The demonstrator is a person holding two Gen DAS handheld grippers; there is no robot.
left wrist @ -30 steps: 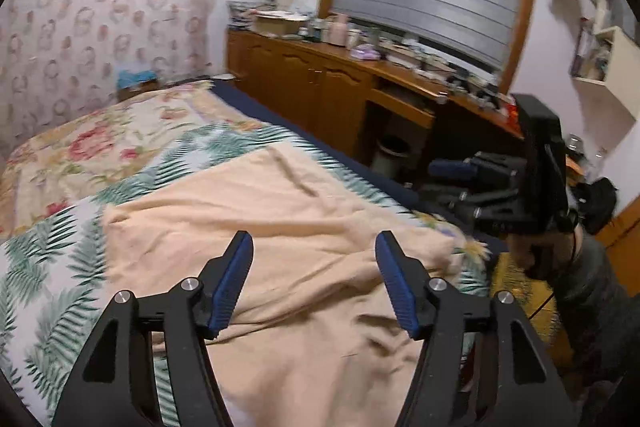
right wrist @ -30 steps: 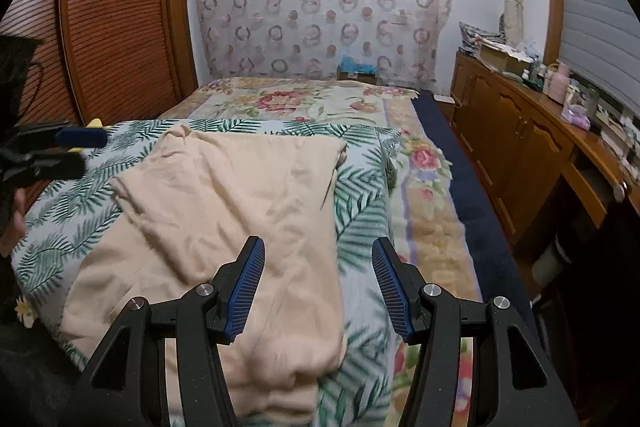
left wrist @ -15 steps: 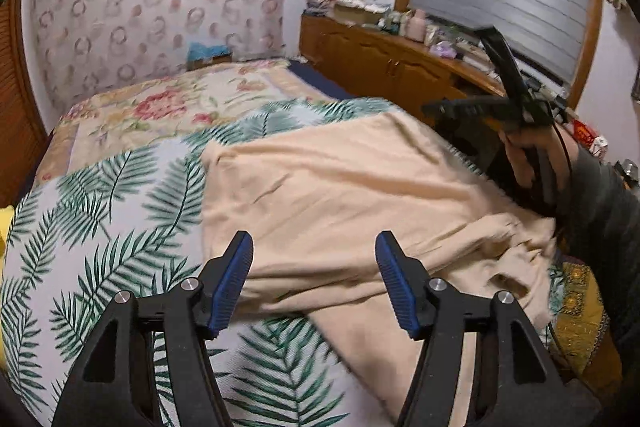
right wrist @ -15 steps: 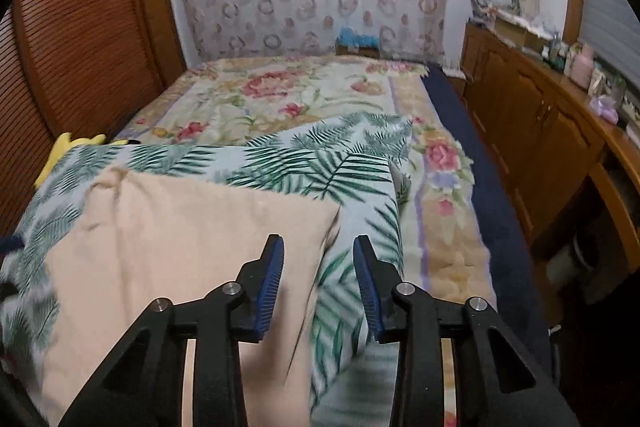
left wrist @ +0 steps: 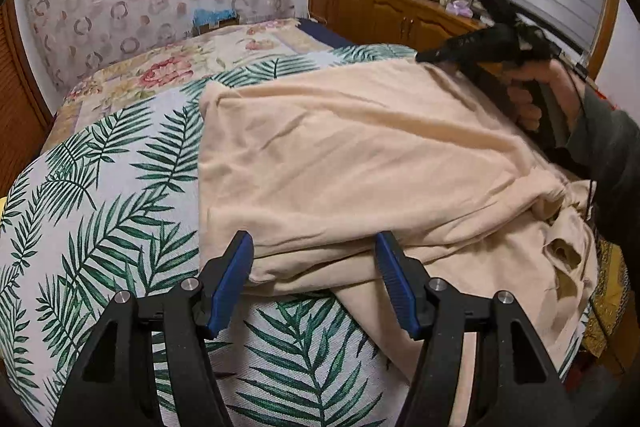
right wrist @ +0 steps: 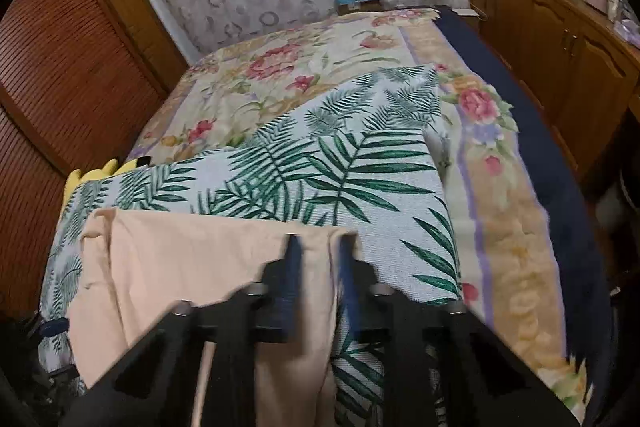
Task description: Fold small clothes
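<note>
While the peach garment (left wrist: 360, 155) lies spread over the palm-leaf blanket (left wrist: 100, 227) on the bed (right wrist: 516, 267), with its right end bunched and hanging off the near edge, both tools are at its borders. The right tool (right wrist: 318, 263) has just been closing, and its jaws now pinch the far corner of the cloth, which shows between them in the blurred right wrist view. The left tool (left wrist: 314, 283) hangs released, jaws apart, just above the doubled near hem, with the fabric between them but not pressed.

The garment looks like a soft, light knit: it creases easily, sags where unsupported, and would likely slide or drag along the blanket rather than hold a shape. I judge the best hold to be at corners and hems, where the layers are thick enough for a firm pinch; a grip in the middle would only raise a tent of cloth. The left tool seems well placed to clamp the layered hem below it.

No container is in play; only bottles and boxes, contents unclear, crowd the wooden counter (left wrist: 400, 19) beside the bed
</note>
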